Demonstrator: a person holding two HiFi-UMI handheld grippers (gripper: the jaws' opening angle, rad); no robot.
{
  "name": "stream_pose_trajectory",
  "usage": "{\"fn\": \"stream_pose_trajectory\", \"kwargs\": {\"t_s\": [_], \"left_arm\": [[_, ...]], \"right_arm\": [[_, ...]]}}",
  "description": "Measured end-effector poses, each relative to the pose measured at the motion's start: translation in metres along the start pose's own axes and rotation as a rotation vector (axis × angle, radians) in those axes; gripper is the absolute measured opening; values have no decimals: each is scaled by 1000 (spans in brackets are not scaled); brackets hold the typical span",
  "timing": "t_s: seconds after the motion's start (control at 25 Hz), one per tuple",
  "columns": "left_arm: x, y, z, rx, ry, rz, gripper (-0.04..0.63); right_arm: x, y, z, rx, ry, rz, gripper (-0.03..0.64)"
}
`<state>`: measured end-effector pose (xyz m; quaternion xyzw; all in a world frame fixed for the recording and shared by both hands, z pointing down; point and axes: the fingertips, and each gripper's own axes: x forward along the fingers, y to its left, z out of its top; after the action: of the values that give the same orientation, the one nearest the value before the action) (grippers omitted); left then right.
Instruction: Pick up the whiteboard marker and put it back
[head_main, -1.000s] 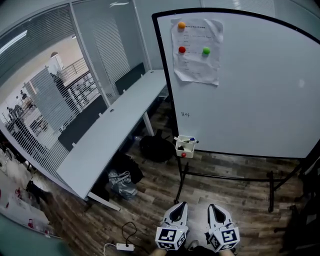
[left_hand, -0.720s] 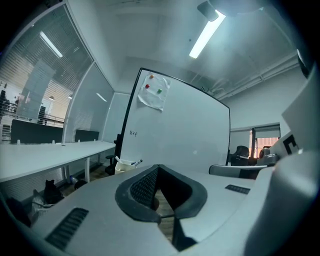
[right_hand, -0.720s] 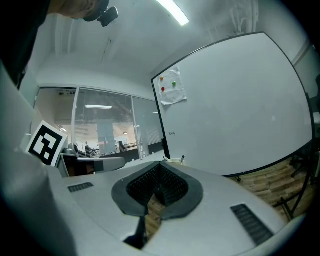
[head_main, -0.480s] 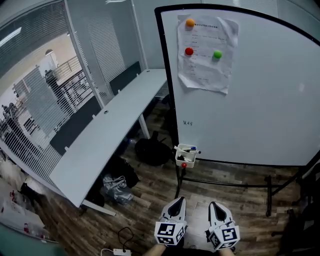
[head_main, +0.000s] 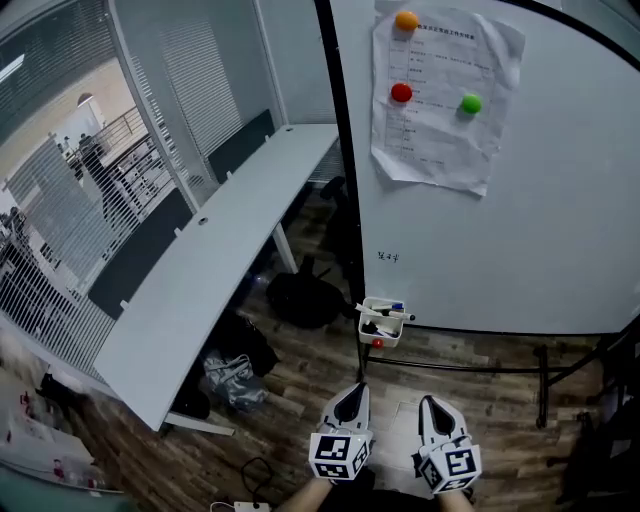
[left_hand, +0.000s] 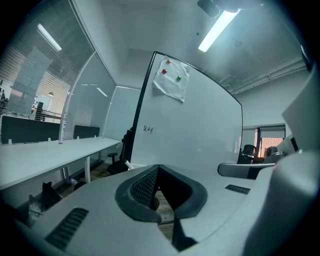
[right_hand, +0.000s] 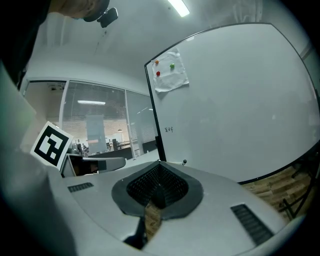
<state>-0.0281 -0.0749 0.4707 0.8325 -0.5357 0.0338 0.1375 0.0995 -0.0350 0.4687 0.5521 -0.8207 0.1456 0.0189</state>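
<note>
A large whiteboard (head_main: 520, 220) on a wheeled stand fills the right of the head view. A small white holder (head_main: 382, 322) hangs at its lower left edge, with markers (head_main: 387, 313) lying in it, one blue-capped. My left gripper (head_main: 353, 394) and right gripper (head_main: 430, 404) sit side by side at the bottom, short of the holder. Both are shut with nothing between the jaws. In the left gripper view (left_hand: 159, 167) and the right gripper view (right_hand: 160, 165) the jaw tips meet and the whiteboard (left_hand: 200, 125) stands ahead.
A long white desk (head_main: 215, 270) runs along the glass wall at the left, with a black bag (head_main: 300, 298) and other bags under it. A sheet of paper (head_main: 440, 90) is pinned with coloured magnets. The stand's legs (head_main: 480, 365) cross the wooden floor.
Both grippers and the head have moved toward the whiteboard. The board and the marker holder look larger and closer. The jaws have stayed shut.
</note>
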Motion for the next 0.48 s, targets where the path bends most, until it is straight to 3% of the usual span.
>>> {"fn": "stream_pose_trajectory", "kwargs": {"t_s": [0.48], "left_arm": [[61, 52, -10, -28, 47, -17, 6]], "right_arm": [[52, -7, -11, 26, 12, -31, 12]]}}
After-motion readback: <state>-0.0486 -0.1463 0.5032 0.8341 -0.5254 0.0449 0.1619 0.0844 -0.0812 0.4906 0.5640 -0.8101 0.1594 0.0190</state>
